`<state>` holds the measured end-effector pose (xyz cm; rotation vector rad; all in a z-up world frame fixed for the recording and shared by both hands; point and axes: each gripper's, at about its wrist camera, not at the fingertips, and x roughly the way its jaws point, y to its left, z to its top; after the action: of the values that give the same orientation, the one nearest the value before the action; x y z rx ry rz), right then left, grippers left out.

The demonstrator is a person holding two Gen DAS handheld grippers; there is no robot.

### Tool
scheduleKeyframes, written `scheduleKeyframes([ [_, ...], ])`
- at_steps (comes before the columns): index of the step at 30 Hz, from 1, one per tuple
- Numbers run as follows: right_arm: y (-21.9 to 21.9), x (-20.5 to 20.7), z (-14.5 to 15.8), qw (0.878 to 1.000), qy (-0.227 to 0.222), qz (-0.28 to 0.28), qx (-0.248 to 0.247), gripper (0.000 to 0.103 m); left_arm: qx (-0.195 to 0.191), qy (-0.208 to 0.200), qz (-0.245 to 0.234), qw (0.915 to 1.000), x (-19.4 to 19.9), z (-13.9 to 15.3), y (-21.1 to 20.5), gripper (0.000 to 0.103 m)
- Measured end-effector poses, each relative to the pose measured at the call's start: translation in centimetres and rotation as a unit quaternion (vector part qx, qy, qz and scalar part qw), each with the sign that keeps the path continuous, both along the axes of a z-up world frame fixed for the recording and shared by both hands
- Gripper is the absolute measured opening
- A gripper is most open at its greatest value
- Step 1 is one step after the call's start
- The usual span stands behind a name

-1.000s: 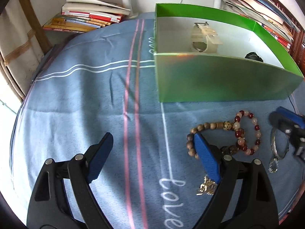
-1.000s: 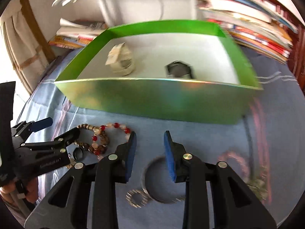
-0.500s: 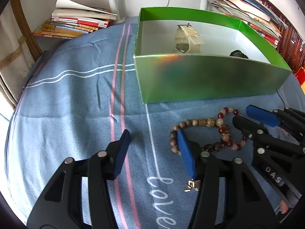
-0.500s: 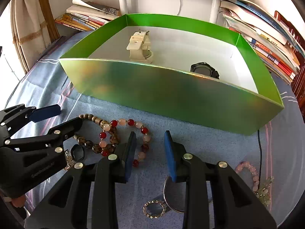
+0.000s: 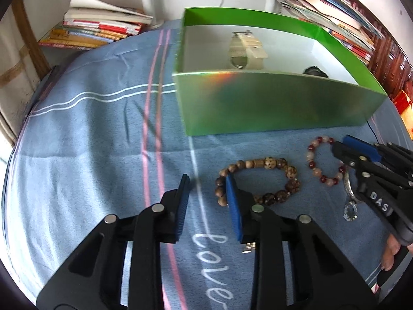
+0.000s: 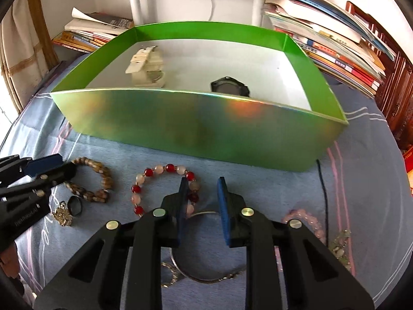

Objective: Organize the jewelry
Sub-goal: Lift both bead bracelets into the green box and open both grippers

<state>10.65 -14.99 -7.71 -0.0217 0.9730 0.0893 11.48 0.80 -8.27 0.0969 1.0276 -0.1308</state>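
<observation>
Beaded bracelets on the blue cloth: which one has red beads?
The red-and-pale-pink beaded bracelet beside the right gripper; the wooden-bead bracelet is all brown.

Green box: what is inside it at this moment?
Inside the green box lie a cream watch and a black watch. The near wall hides the floor strip just behind it, so anything there cannot be seen.

Separated now: wooden bead bracelet (image 5: 258, 180) and red-and-pink bead bracelet (image 5: 325, 160), overlapping half a second back, lying apart at lower right of the left wrist view. Narrowed on the left gripper (image 5: 207, 206), jaws closer than a second ago. Shifted too: right gripper (image 6: 202, 208), over the red-and-pink bracelet's right edge.
</observation>
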Motion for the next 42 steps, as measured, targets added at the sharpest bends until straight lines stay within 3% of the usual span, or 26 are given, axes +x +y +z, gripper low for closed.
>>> scheduleKeyframes([
  [12, 0.1, -0.3, 0.0, 1.000, -0.004, 0.003, -0.005, 0.024, -0.002, 0.006, -0.028, 0.9996, -0.1, 0.0, -1.1, 0.031],
  [16, 0.4, -0.4, 0.1, 1.000, -0.004, 0.017, 0.008, 0.010, -0.011, 0.008, -0.028, 0.9995, 0.1, 0.0, -1.1, 0.008],
  [23, 0.4, -0.6, 0.5, 0.999, -0.003, 0.029, 0.044, 0.008, -0.026, -0.009, -0.024, 0.9993, -0.3, 1.3, -0.8, 0.008],
  [35, -0.5, -3.0, 9.1, 0.990, -0.108, 0.043, 0.079, 0.008, -0.051, -0.099, -0.062, 0.9918, -2.2, 9.5, -1.6, 0.008],
  [42, -2.0, -0.8, 13.2, 0.983, -0.160, 0.038, 0.081, 0.008, -0.058, -0.134, -0.055, 0.9877, 0.6, 12.9, -1.5, 0.008],
])
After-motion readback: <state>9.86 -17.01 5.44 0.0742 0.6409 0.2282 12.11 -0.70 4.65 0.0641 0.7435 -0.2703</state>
